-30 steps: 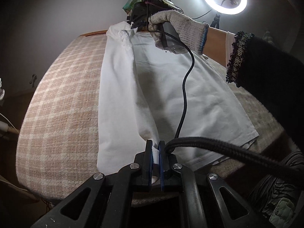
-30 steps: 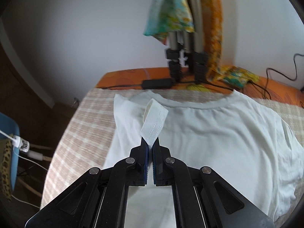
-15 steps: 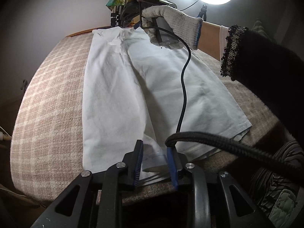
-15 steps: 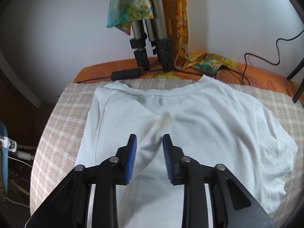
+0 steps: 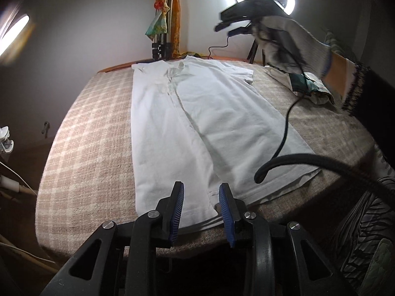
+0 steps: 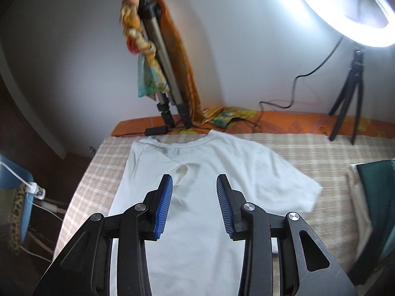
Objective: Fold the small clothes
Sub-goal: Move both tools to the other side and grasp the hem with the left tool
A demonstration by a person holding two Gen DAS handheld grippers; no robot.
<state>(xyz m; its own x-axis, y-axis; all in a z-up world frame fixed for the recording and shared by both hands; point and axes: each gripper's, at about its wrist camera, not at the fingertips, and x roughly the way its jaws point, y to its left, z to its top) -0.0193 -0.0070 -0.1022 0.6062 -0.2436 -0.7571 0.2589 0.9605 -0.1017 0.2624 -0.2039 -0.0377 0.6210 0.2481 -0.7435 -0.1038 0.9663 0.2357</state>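
A white T-shirt (image 5: pixel 197 123) lies flat on a beige checked blanket (image 5: pixel 93 133), its left side folded over toward the middle, its right sleeve spread out. My left gripper (image 5: pixel 201 190) is open and empty just above the shirt's bottom hem. My right gripper (image 6: pixel 194 181) is open and empty, raised over the upper part of the shirt (image 6: pixel 209 172) near the collar. In the left wrist view the right gripper (image 5: pixel 234 24) shows high at the back right, held by a gloved hand.
A tripod draped with coloured cloths (image 6: pixel 158 74) stands behind the collar. A ring light (image 6: pixel 345 12) and a small black tripod (image 6: pixel 350 98) are at the back right. Folded dark green and white clothes (image 6: pixel 375 180) lie at the right. A black cable (image 5: pixel 284 133) hangs over the shirt.
Both grippers let go of the shirt's folded edge and opened. The fold now lies flat. The right gripper rose and moved right; the left drew back from the hem.
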